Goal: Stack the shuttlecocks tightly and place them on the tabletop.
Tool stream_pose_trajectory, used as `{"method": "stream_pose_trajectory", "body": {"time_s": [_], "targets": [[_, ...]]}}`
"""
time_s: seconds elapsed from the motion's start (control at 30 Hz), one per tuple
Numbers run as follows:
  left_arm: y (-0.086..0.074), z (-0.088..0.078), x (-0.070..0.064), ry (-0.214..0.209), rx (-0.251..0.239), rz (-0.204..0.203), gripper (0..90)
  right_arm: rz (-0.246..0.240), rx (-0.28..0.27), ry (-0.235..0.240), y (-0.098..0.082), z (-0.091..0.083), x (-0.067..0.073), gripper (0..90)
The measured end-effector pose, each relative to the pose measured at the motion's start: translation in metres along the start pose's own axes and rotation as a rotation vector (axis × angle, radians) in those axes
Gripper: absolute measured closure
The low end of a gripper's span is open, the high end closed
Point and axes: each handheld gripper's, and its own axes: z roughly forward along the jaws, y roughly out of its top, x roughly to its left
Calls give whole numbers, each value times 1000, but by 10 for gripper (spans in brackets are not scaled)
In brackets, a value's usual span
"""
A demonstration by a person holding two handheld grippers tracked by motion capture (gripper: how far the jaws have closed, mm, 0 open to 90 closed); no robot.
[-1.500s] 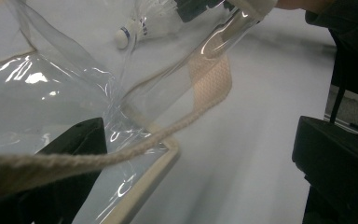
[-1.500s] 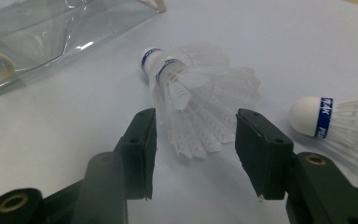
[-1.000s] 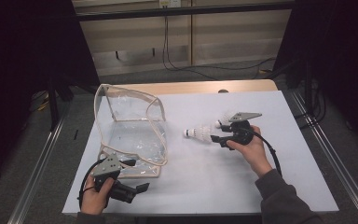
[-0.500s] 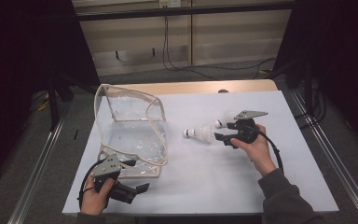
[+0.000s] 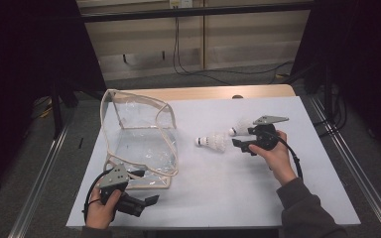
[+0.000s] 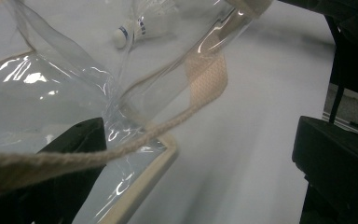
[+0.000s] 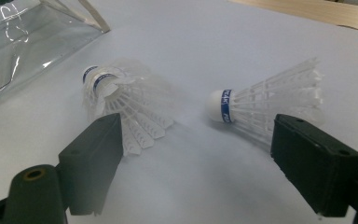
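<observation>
Clear plastic pouch (image 5: pixel 139 144) lies at the table's (image 5: pixel 228 193) left in the high view, its near corner beside the left gripper (image 5: pixel 146 201), apparently steadying it for loading. Whether that gripper's jaws pinch it, the left gripper view leaves unclear. Ahead of the right gripper (image 7: pixel 196 172), its jaws just spread and empty, lie two shuttlecocks: the left shuttlecock (image 7: pixel 121 100) and the right shuttlecock (image 7: pixel 270 105).

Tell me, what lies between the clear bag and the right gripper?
One shuttlecock lies on the table between the clear bag and the right gripper, in the high view.

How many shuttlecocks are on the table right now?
2: one shuttlecock lies nearer the clear bag, the other shuttlecock beside the right tool. Glare might hide more inside the bag.
</observation>
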Motion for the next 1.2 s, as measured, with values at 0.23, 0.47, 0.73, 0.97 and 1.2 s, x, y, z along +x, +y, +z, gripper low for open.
{"method": "stream_pose_trajectory", "body": {"time_s": [0.23, 0.47, 0.73, 0.97, 1.2], "targets": [[0, 0, 0, 0, -1, 0, 32, 20, -13, -29, 0, -2, -6, 133], [0, 0, 0, -1, -3, 1, 35, 13, -23, -44, 1, -3, -8, 122], [-1, 0, 0, 0, -2, 0, 34, 29, -32, -66, 1, -4, -16, 111], [-1, 0, 0, 1, -2, 1, 35, 22, -31, -73, 4, -4, -21, 97], [-1, 1, 0, 0, -3, -2, 33, 42, -32, -79, 9, -1, -27, 82]]}}
